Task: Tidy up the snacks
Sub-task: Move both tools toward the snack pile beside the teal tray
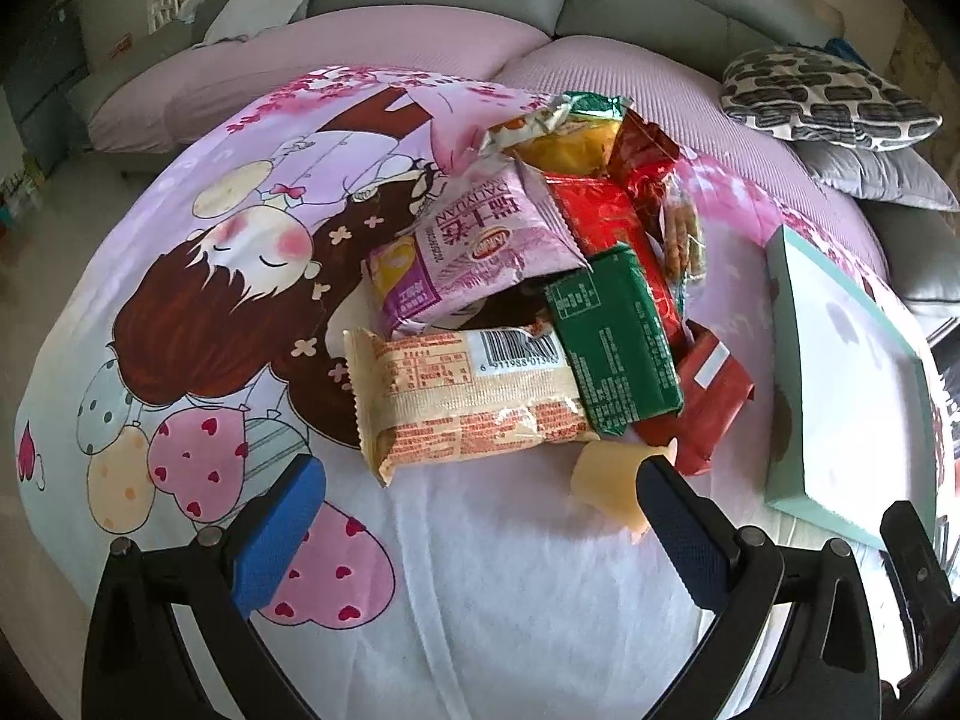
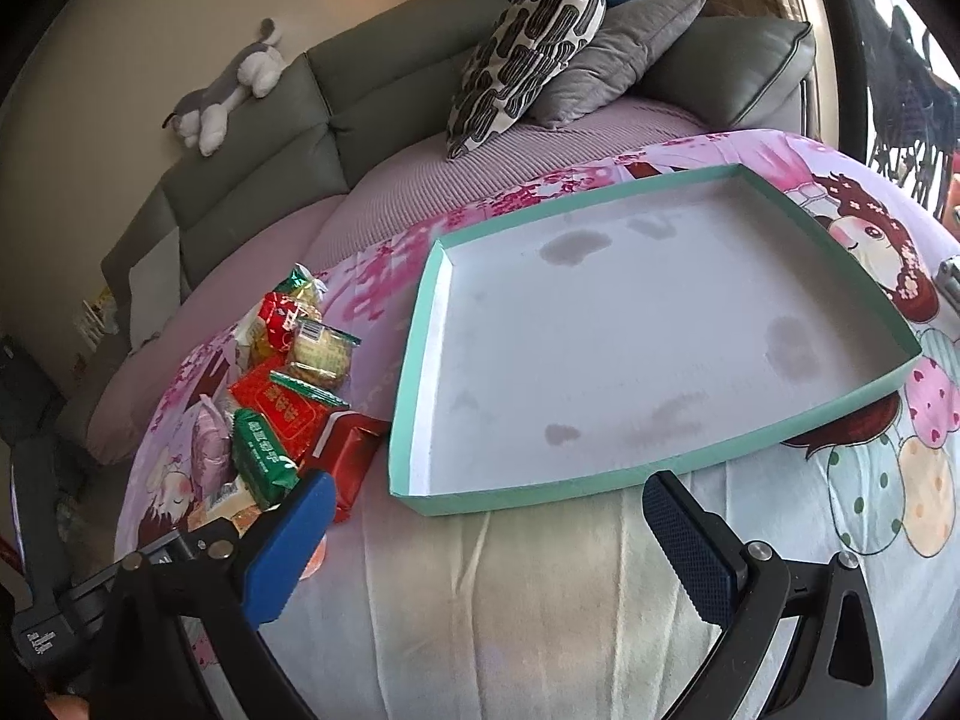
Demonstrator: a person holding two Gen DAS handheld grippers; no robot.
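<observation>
**Ana:** Left wrist view first: the left gripper (image 1: 480, 516) hangs over the cartoon blanket (image 1: 198, 312) with its jaws spread wide and nothing between them. Just ahead of its fingers lies the snack pile (image 1: 540, 300), with a beige wrapped pack (image 1: 474, 396) nearest and a green pack (image 1: 618, 348) leaning on a red pack (image 1: 714, 396) behind it.

**Ben:** And the tray?

**Ana:** The teal tray (image 2: 414, 360) sits flat, ahead of the right gripper (image 2: 486, 534), its near rim almost between the fingers. That gripper is wide open too, holding nothing. The pile is off to its left, just beside the tray.

**Ben:** Why heaped like that?

**Ana:** Probably dumped loose, so each pack has to be lifted singly. The tray looks bare inside apart from a few grey stains, so I'd judge sorting hasn't begun.

**Ben:** Best first pick?

**Ana:** Likely the beige pack; it lies nearest, flat, and free of the others.
</observation>
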